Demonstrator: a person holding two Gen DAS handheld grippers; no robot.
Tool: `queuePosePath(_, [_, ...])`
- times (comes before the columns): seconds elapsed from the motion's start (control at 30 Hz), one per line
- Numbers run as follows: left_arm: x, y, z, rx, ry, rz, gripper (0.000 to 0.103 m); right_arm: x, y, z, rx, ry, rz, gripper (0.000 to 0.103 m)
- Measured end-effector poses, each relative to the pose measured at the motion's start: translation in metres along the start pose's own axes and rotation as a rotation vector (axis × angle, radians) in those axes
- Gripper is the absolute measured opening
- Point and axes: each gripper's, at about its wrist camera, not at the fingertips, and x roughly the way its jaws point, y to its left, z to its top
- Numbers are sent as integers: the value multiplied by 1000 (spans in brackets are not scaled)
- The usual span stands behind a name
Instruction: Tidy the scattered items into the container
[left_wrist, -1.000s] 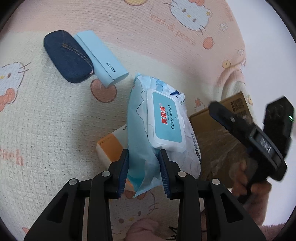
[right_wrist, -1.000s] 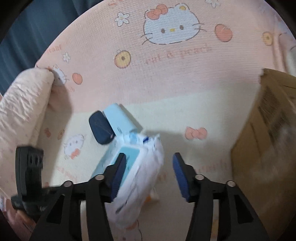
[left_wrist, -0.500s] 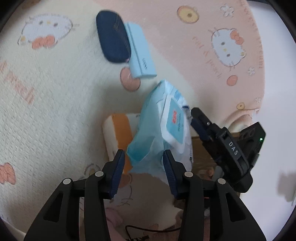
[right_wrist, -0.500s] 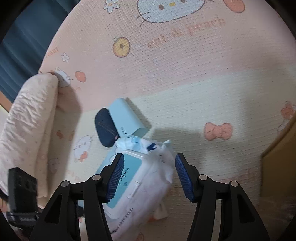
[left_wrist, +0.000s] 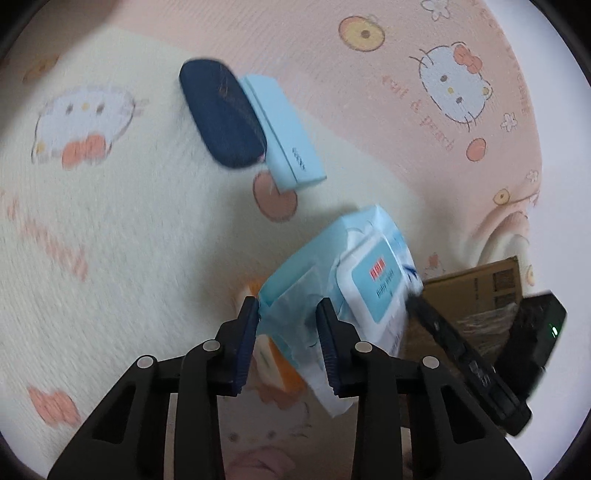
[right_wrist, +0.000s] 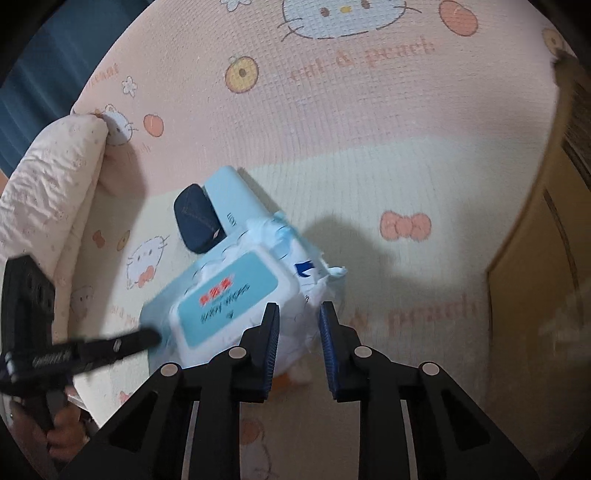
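The baby wipes pack (left_wrist: 354, 280) is held off the mat (left_wrist: 110, 229), its near end clamped between the left gripper (left_wrist: 288, 347) pads. The right gripper (right_wrist: 298, 343) jaws are closing on the pack's opposite crimped end, which sits between them. Beyond the pack lie a denim case (left_wrist: 221, 118) and a light-blue box (left_wrist: 284, 136), touching. The cardboard box (left_wrist: 476, 295) stands just beside the pack.

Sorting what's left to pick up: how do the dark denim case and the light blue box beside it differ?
The denim case is dark navy, rounded and oval, with stitching. The light blue box is pale, flat-sided and sharp-cornered, with small lettering on its side. Both are elongated, lie side by side on the mat, and no gripper touches either.
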Motion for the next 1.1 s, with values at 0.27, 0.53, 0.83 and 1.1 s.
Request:
queuePosePath(0.27, [4, 6, 15, 64, -7, -6, 35, -15, 7, -13, -42, 64, -93, 20])
queuePosePath(0.53, [2, -12, 6, 189, -63, 17, 35, -14, -5, 52, -37, -20, -52, 66])
queuePosePath(0.83, [4, 0, 15, 157, -41, -10, 35, 54, 2, 64, -149, 148, -5, 39])
queuePosePath(1.1, [4, 9, 20, 125, -35, -63, 34, 35, -11, 46, -84, 151, 3, 20])
